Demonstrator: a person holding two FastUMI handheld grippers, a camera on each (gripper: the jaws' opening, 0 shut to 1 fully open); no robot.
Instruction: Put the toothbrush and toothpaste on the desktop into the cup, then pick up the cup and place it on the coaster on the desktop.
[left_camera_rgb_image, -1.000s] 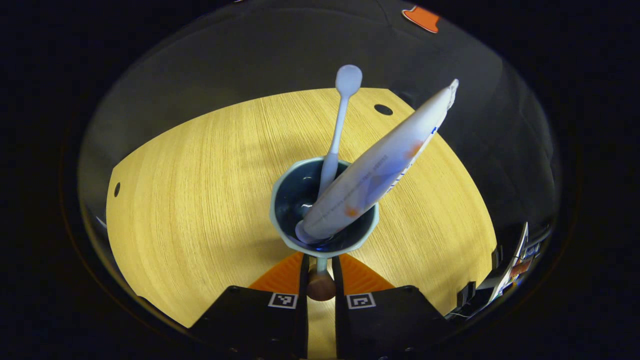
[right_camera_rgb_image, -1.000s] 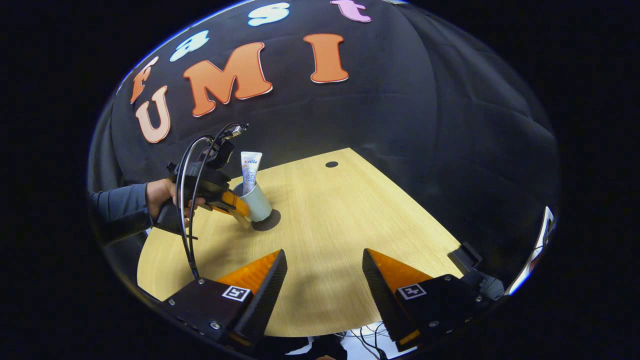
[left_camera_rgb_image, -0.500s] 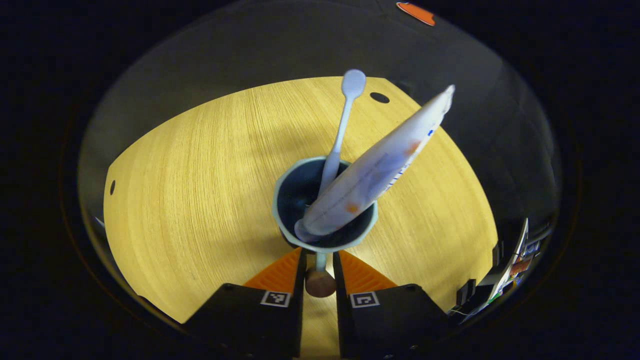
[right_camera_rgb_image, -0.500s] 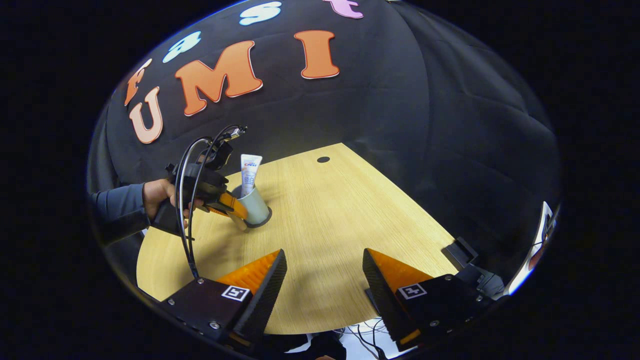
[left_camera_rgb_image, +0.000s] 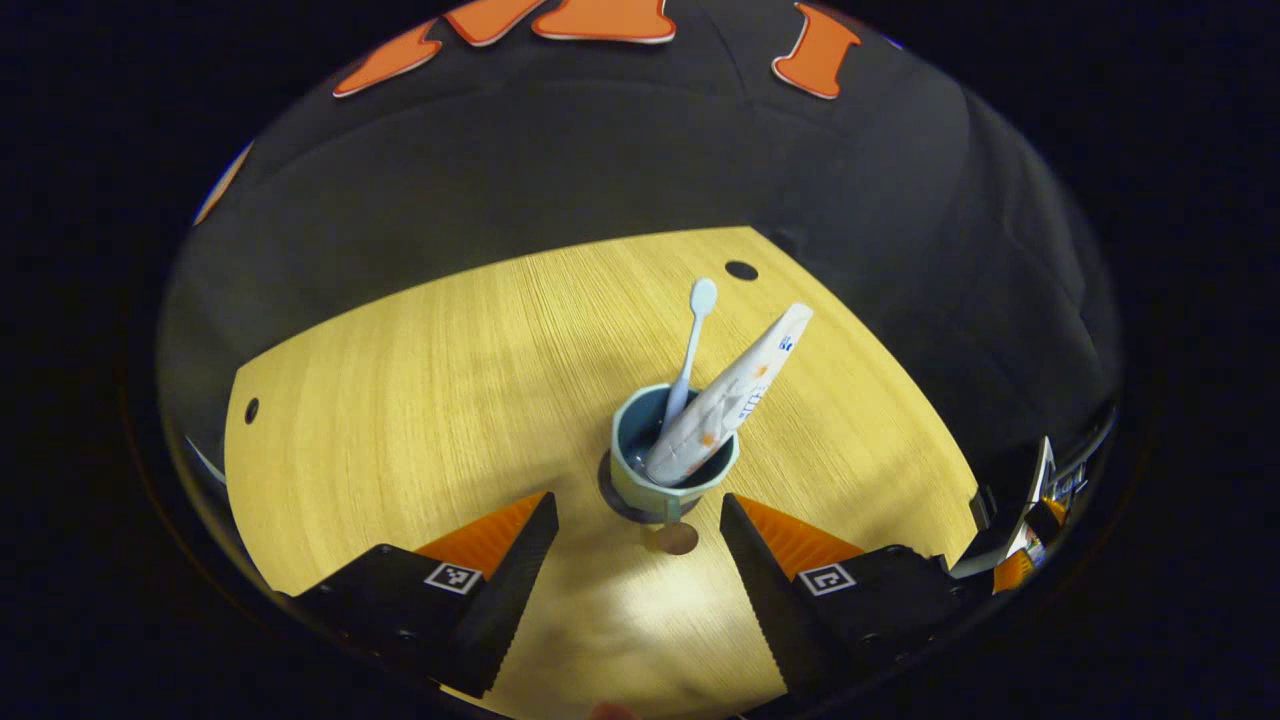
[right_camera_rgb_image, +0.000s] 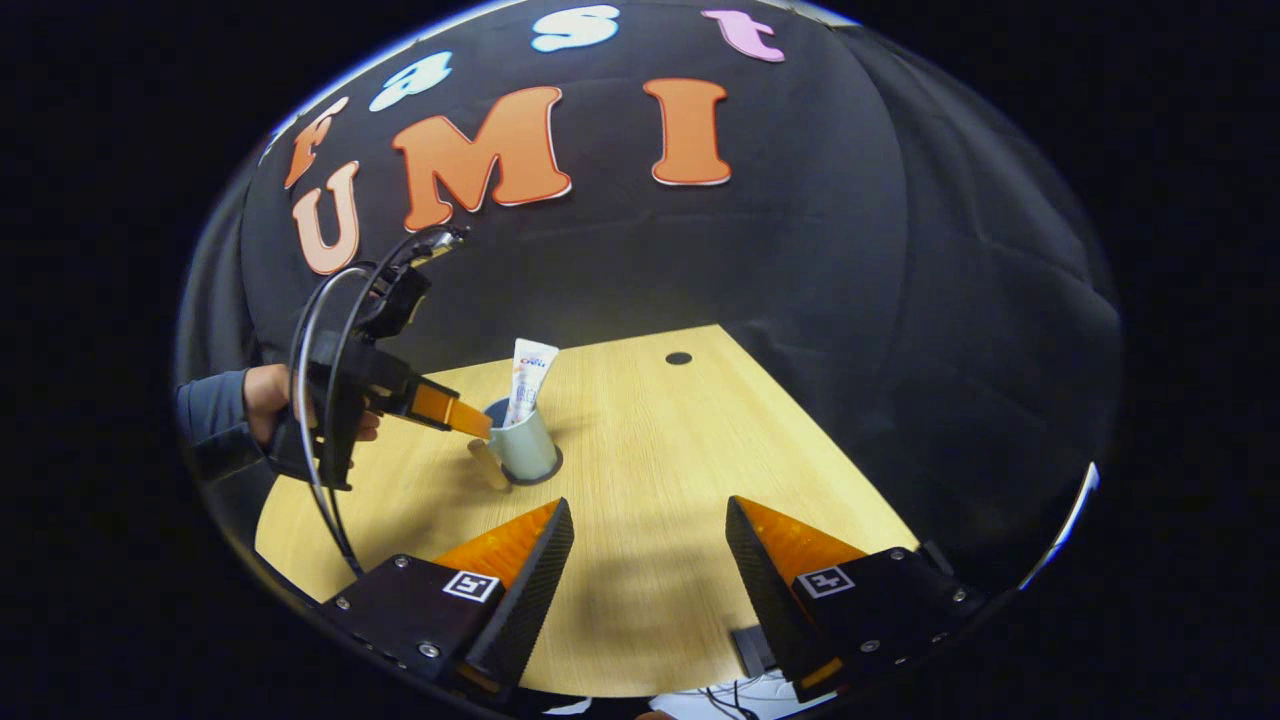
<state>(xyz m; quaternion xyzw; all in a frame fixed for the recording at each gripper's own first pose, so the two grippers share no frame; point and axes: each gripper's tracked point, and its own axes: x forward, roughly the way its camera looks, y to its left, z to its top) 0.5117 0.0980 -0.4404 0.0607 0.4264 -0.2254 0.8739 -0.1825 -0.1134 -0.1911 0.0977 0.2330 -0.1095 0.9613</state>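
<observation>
The cup (left_camera_rgb_image: 672, 462) is seated on the coaster (left_camera_rgb_image: 622, 503). Both grippers, left gripper (left_camera_rgb_image: 640, 570) and right gripper (right_camera_rgb_image: 648, 570), are held spread, empty. A brushed handle could tip the cup.

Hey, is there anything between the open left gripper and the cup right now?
Nothing visible. In the left gripper view, the left gripper is open, with only bare desktop between its fingers and the cup. The cup sits on the coaster, holding the toothbrush and toothpaste.
</observation>
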